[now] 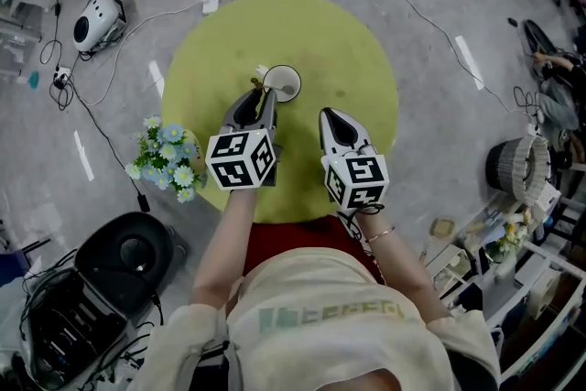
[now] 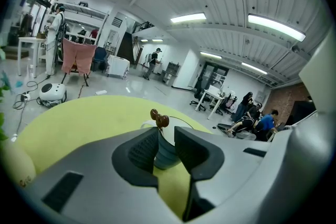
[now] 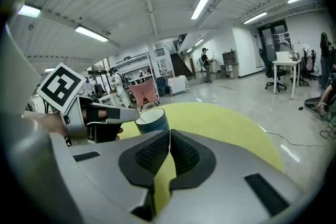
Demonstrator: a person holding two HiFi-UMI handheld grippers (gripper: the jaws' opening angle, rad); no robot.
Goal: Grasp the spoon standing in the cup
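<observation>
Yellow-green desk (image 1: pixel 352 37): left gripper (image 2: pixel 167 138) jaws apart, spoon (image 2: pixel 159 120) just ahead in its cup (image 1: pixel 286 85); centre the handle, then squeeze. Right gripper (image 3: pixel 168 147) jaws together, empty.

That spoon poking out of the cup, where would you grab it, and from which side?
Probably take the spoon by its brown knobbed handle top, the only part above the rim of the cup; the rest is hidden inside. Come from the near side, where the left gripper faces it with jaws apart, and close across the thin standing handle.
</observation>
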